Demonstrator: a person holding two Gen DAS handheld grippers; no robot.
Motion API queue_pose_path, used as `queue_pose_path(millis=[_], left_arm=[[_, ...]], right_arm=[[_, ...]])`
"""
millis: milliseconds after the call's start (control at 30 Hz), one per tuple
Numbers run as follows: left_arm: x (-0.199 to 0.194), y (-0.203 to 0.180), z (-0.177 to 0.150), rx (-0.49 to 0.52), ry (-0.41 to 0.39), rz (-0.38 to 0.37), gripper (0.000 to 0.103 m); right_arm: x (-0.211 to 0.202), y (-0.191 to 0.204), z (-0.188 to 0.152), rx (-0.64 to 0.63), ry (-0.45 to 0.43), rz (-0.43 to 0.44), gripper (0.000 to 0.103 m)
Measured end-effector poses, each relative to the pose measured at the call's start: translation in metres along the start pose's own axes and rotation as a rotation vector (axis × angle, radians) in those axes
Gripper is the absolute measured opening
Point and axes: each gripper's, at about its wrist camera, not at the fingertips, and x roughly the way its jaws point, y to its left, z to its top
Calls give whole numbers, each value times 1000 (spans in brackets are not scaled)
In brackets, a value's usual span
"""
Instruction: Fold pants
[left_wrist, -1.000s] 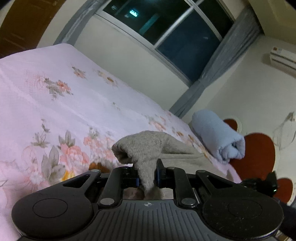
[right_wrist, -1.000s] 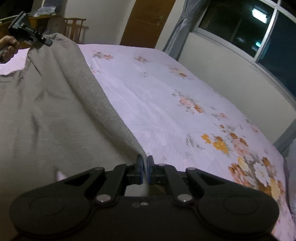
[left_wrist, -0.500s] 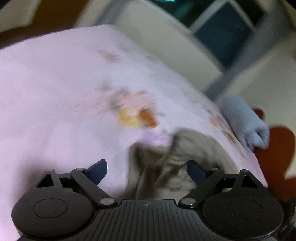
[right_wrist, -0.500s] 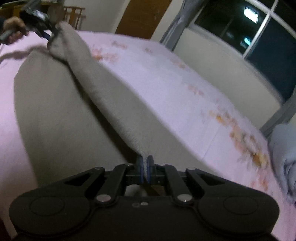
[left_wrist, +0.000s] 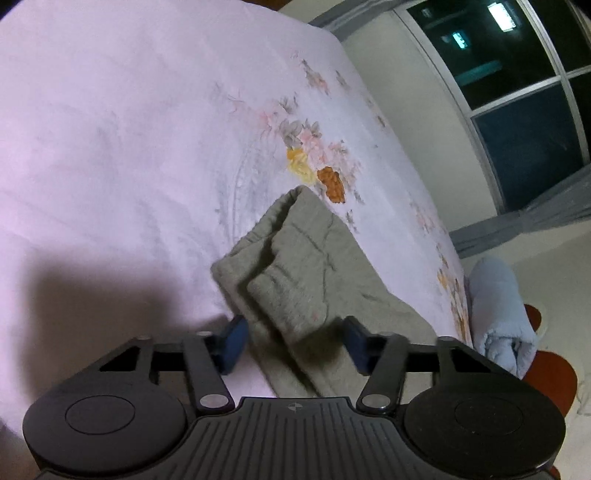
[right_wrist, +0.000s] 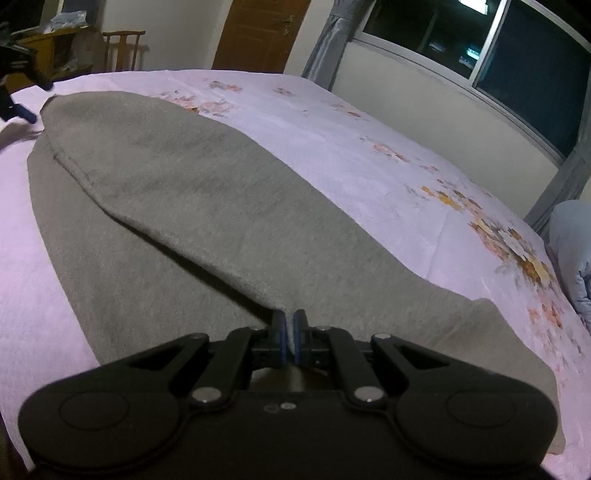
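Pants (left_wrist: 303, 273) between spread left gripper (left_wrist: 295, 345) fingers

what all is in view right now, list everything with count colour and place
pants: 1, grey, spread along the bed, one leg folded over the other
bedsheet: 1, pale pink with floral print, covering the bed under the pants
rolled blanket: 1, light blue, at the bed's far corner by the wall
window: 1, dark panes with pale frame, wall beside the bed
curtains: grey, at both ends of the window
door: 1, brown wood, far wall
chair: 1, wooden, beyond the bed
left gripper: 1, black with blue pads, jaws open over the pants' end
right gripper: 1, black with blue pads, jaws shut on a pants edge
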Motion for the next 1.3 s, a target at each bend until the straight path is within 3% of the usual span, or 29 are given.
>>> queue_pose_path(millis=[67,133,233,533,700,767,867,933,967,1067,1200,1300], left_arm=[[9,-11,5,8,-5,16,46],[13,-20,7,45,-19,29,30],[11,-31,11,90,-47,31,23],[3,-40,31,107,-67,-22,22],[-15,-64,50,166,-125,-117,22],[-9,-56,51,180,-92,-75,22],[32,-17,38,166,43,94,22],[35,3,30,107,24,53,22],[33,6,28,84,11,36,22],[26,-5,30,117,4,31,22],[7,-19,32,148,-8,-52,22],[13,-16,30,176,40,4,22]], right_arm=[[-4,6,-1,-5,-7,-8,0],[-6,8,-1,-3,-20,-16,0],[-7,7,-2,23,-32,-18,0],[-11,10,1,46,-33,-26,0],[-41,6,7,34,-92,-25,0],[-59,5,2,43,-110,-13,0],[-47,18,-17,39,-48,19,0],[-24,31,-28,18,35,34,0],[-22,37,-31,14,35,23,0],[-31,34,-31,62,7,16,0],[-61,33,-24,40,-53,-7,0],[-74,35,-31,37,-48,7,0]])
